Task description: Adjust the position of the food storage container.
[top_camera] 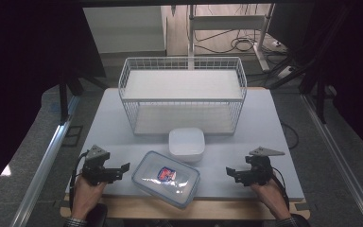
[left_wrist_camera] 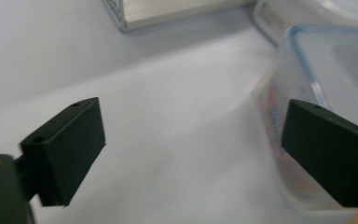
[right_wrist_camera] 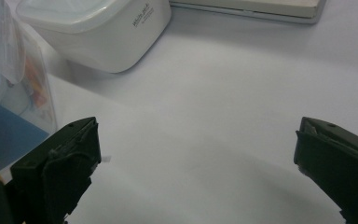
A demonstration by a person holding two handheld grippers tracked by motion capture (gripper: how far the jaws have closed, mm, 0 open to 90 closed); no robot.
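A clear lidded plastic container [top_camera: 166, 178] with a red and blue label lies near the table's front edge, between my two grippers. Behind it sits a white square lidded box [top_camera: 186, 143]. My left gripper [top_camera: 123, 169] rests open just left of the clear container [left_wrist_camera: 317, 93], nothing between its jaws. On the right, my right gripper [top_camera: 230, 172] is open too, pointing left toward the container [right_wrist_camera: 9, 98], a gap apart. The white box [right_wrist_camera: 102, 32] shows at the upper left of the right gripper view.
A white wire basket rack [top_camera: 183, 94] with two shelf levels stands at the middle back of the pale table [top_camera: 264, 123]. Its base edge [left_wrist_camera: 168, 14] shows in the left gripper view. Bare table lies between the right gripper and the containers.
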